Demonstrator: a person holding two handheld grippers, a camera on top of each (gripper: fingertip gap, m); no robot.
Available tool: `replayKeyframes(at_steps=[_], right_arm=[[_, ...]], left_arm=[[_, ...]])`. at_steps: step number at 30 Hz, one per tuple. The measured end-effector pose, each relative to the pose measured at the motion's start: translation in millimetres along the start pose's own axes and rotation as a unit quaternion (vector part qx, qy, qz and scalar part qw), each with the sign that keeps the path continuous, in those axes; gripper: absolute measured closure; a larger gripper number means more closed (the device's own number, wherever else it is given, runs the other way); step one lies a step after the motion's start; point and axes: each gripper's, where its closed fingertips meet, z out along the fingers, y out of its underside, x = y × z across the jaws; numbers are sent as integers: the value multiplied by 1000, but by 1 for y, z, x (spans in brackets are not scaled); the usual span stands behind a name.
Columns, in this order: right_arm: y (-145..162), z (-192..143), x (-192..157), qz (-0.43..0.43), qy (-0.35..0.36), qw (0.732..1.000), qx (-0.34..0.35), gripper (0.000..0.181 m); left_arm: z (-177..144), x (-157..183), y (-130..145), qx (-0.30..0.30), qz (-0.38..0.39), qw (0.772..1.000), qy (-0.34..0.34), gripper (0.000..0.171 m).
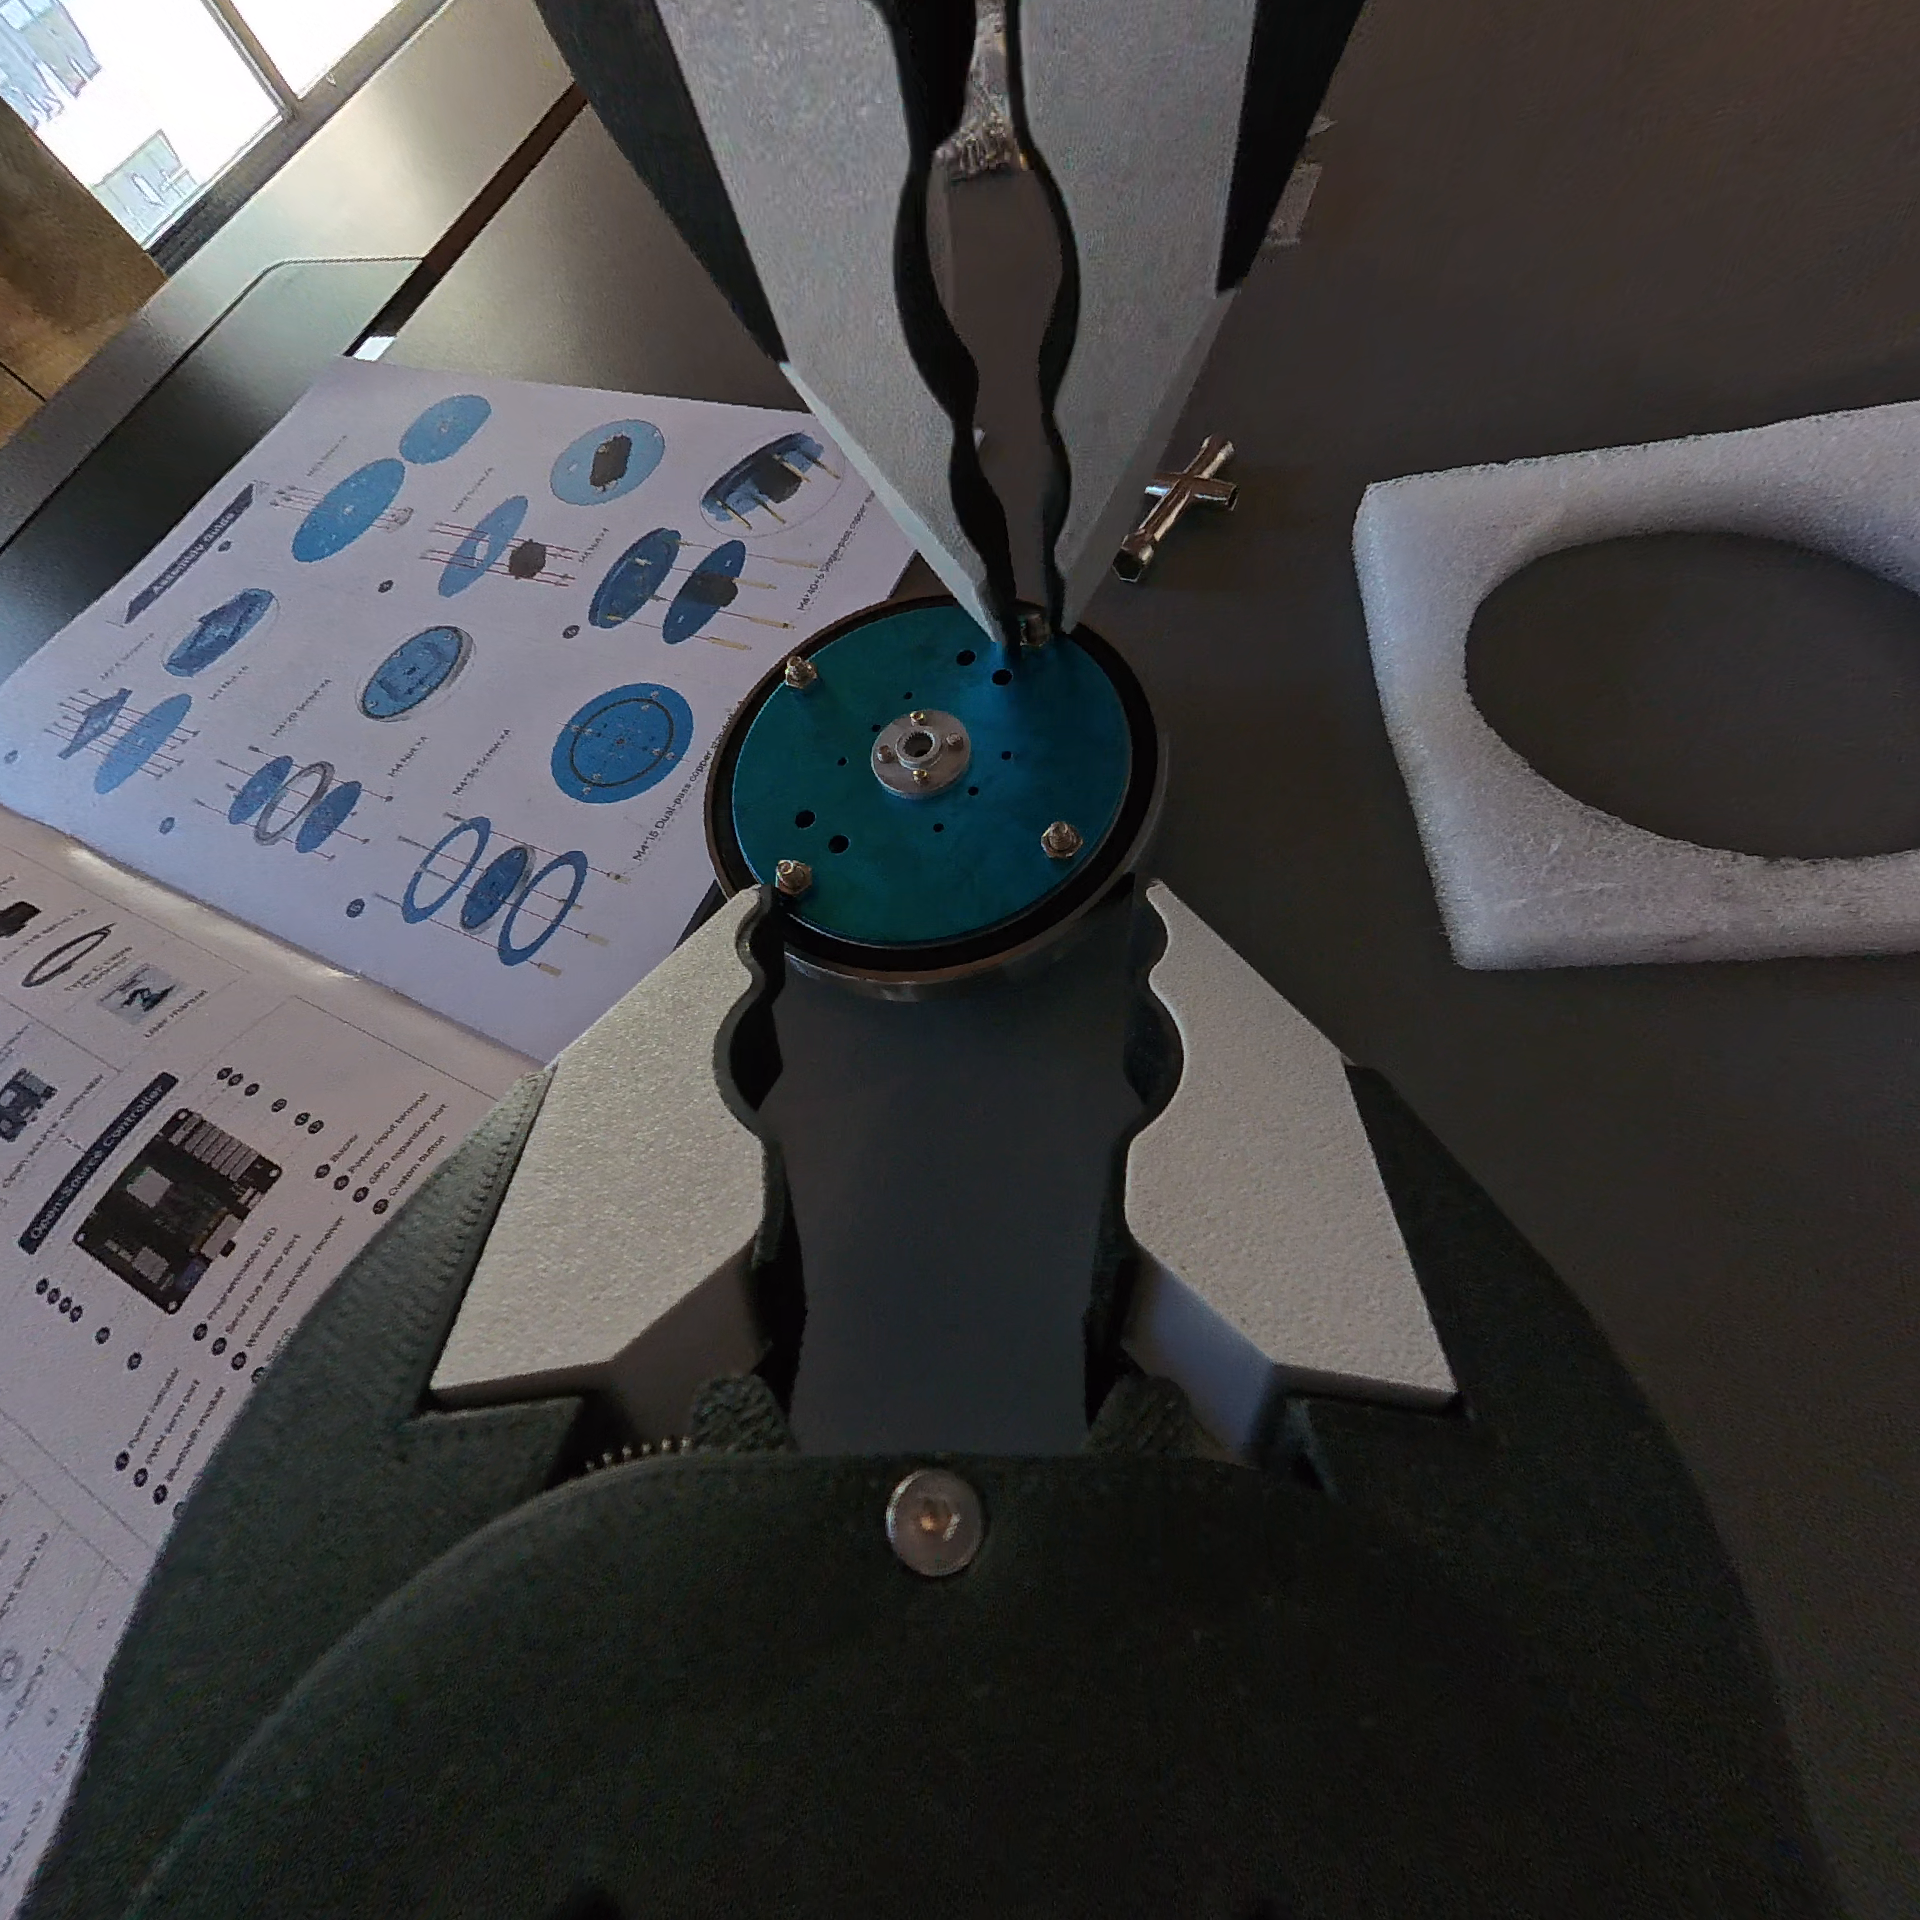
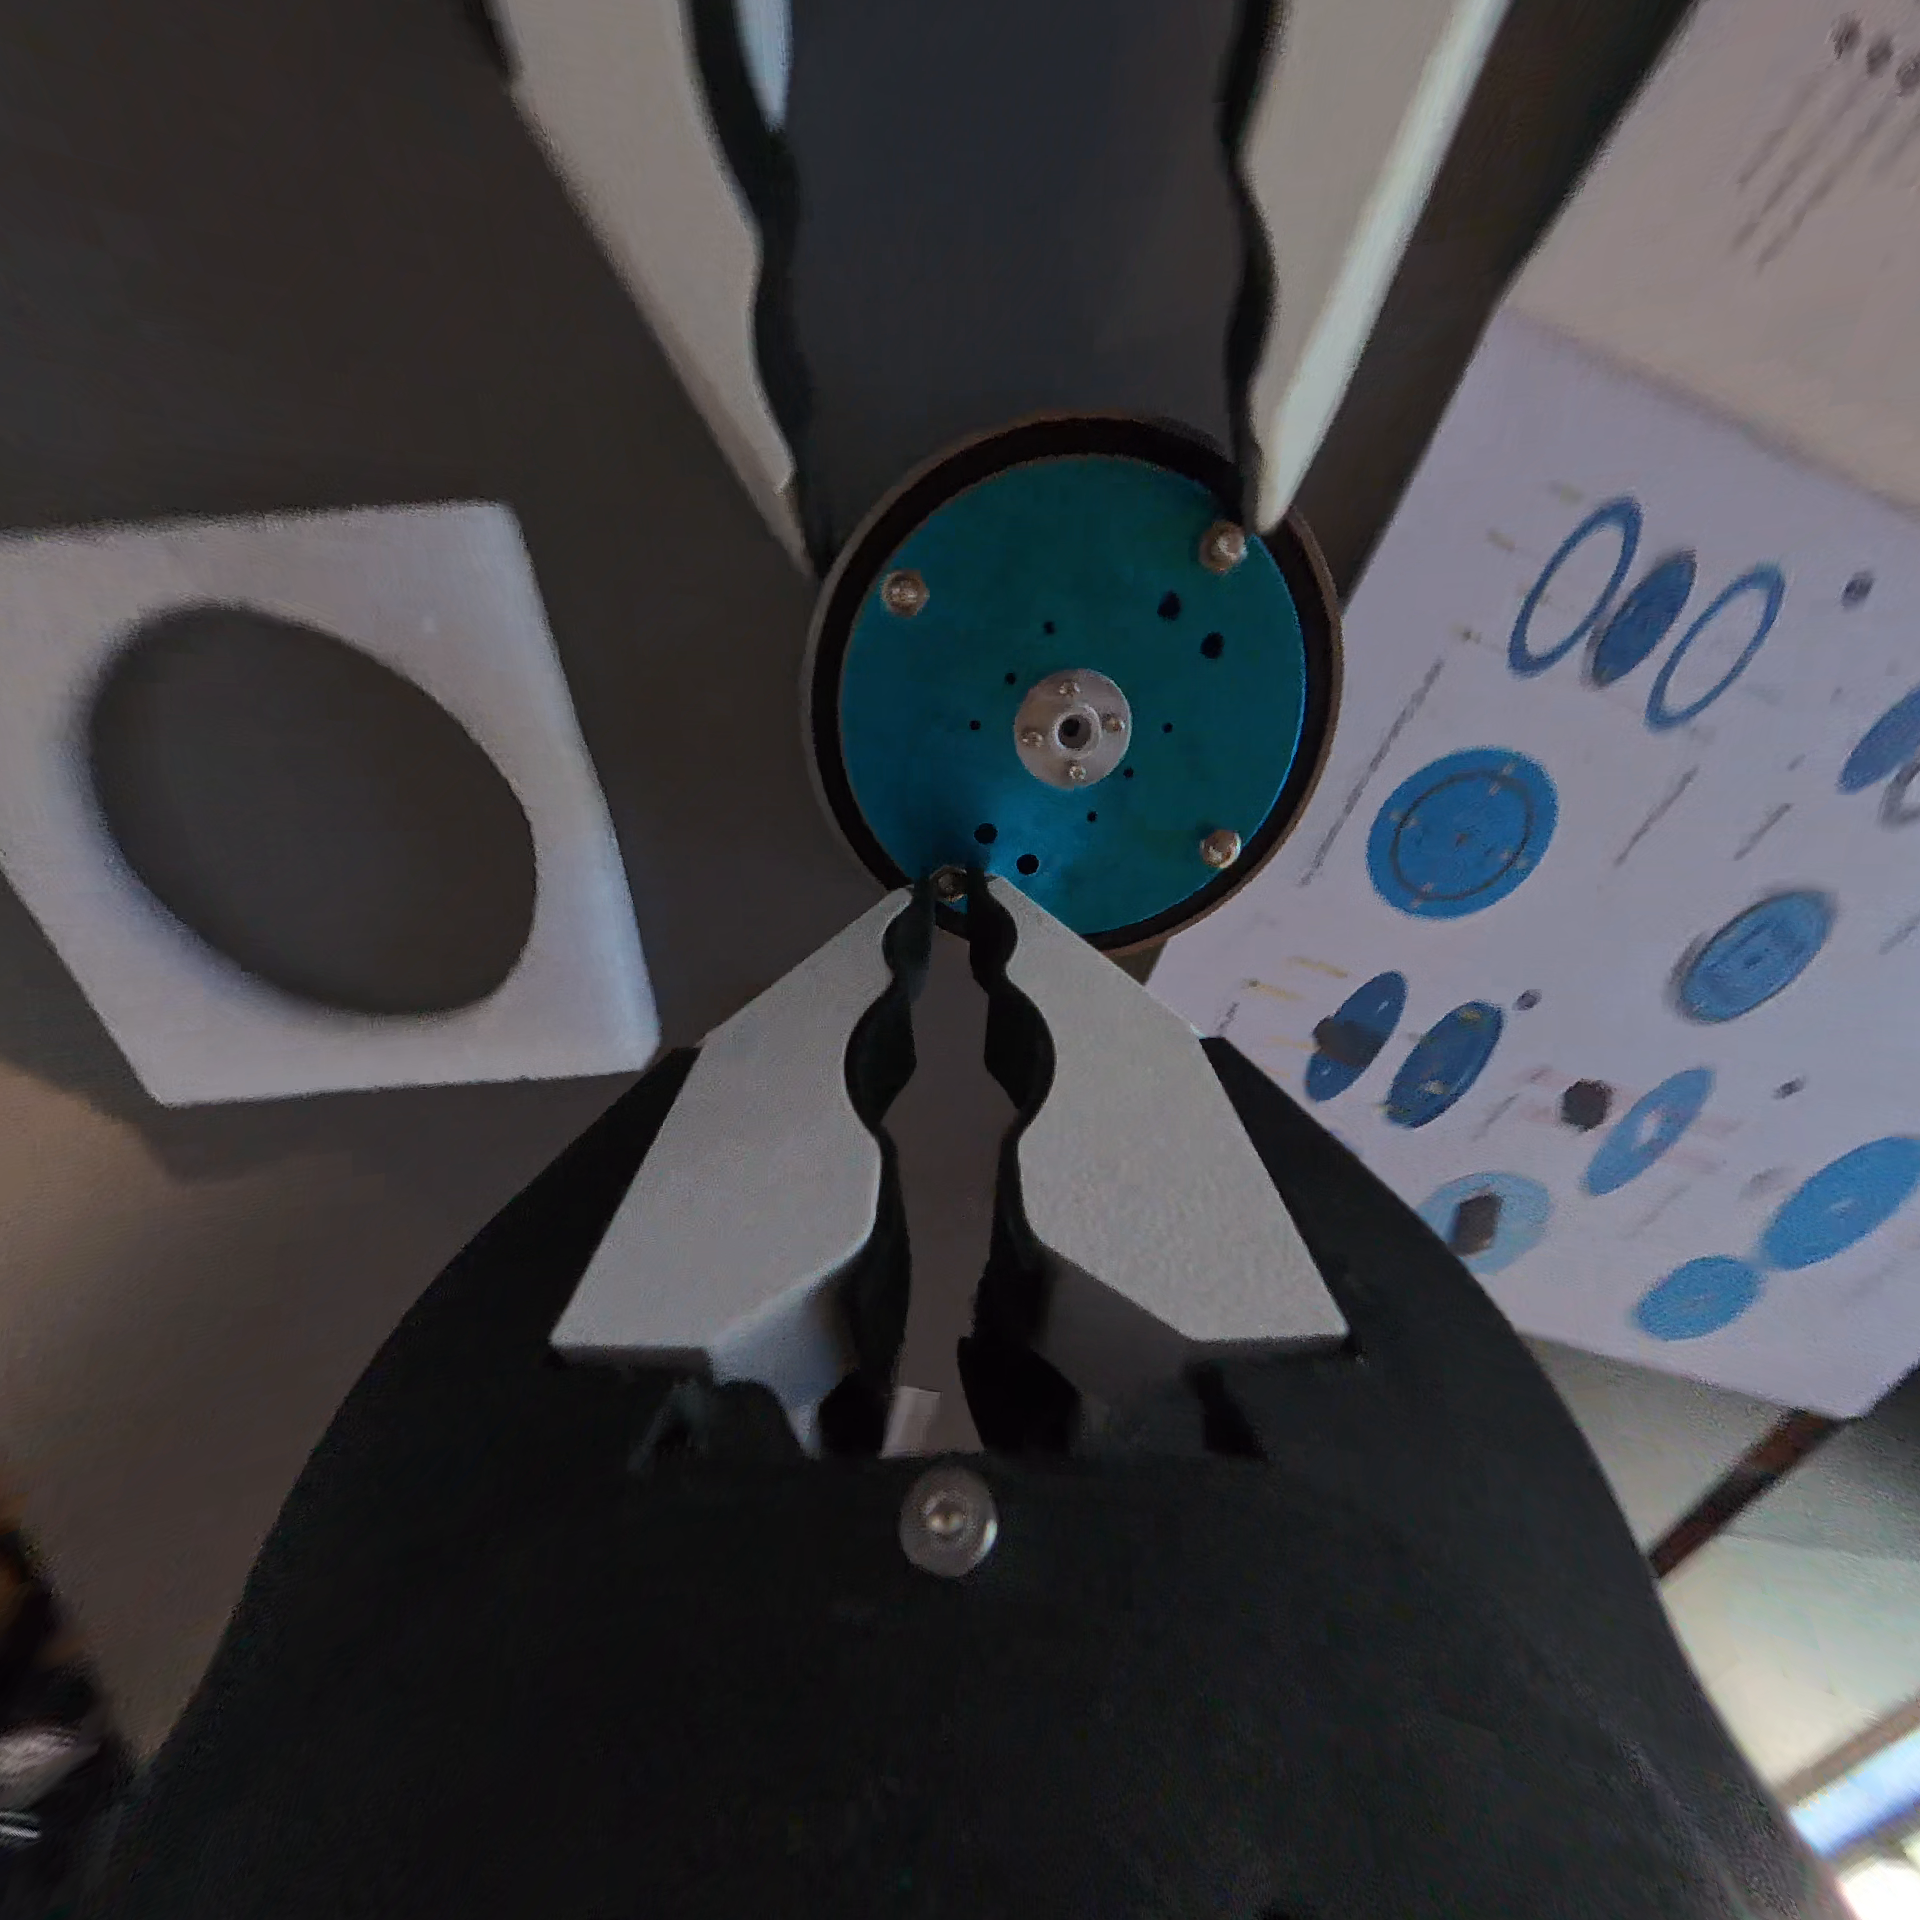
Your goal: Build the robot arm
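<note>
1. Centrally, a round teal disc (image 1: 930, 774) lies flat on the dark table (image 1: 1455, 1247), set inside a dark ring, with a small silver hub (image 1: 912, 755) at its middle and four brass nuts near its rim.
2. The left gripper (image 1: 961, 899) has its fingers spread wide, one tip at each side of the disc's near edge; the left tip sits at the rim just beside one brass nut (image 1: 793, 878). Whether the tips actually press the ring cannot be told.
3. The right gripper (image 2: 951, 888) comes in from the opposite side of the disc, its fingers drawn close together around a small nut (image 2: 948, 881) at the rim. The black pads appear to pinch that nut, with only a narrow gap between them.
4. In the left wrist view the same right gripper (image 1: 1029, 623) shows from above, its tips meeting at the nut on the far rim.
5. A white foam square (image 1: 1662, 686) with a round cut-out lies on the table near the disc, on the left gripper's right side.
6. A small silver cross-shaped wrench (image 1: 1179, 499) lies on the table between the foam and the right gripper's fingers.
7. A printed instruction sheet (image 1: 416, 675) with blue disc diagrams lies flat just beside the disc on the other side, its corner reaching the ring.
</note>
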Motion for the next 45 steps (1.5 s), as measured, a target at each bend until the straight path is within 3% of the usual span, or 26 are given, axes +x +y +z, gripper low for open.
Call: replayKeyframes(at_steps=[5,8,10,13,16,18,21,25,30,38,45], right_arm=[[0,-1,0,159,22,986,38,176],[0,-1,0,313,34,946,75,176],[0,-2,0,343,42,933,99,175],[0,-5,0,269,58,956,99,175],[-9,-16,3,96,98,984,110,164],[-6,-14,-7,-5,80,994,78,157],[1,-11,-8,-122,82,989,30,158],[-3,-15,-2,-210,93,973,5,166],[-4,-11,2,-235,86,968,-22,166],[3,-3,-1,-199,48,978,-32,178],[4,-2,2,-182,37,982,-28,170]], left_arm=[[1,0,0,-2,4,1000,-5,105],[1,0,0,-3,5,1000,-6,104],[2,0,0,-4,5,1000,-8,104],[2,1,0,-4,9,1000,-7,105],[1,1,0,-3,7,1000,-6,106],[1,1,-1,-2,5,1000,-4,106],[1,2,-1,0,6,1000,-1,107],[1,2,-1,0,8,1000,-2,108],[1,2,-1,0,6,1000,-1,108],[1,2,-1,1,5,1000,-1,108],[1,2,-1,1,4,1000,1,109]])
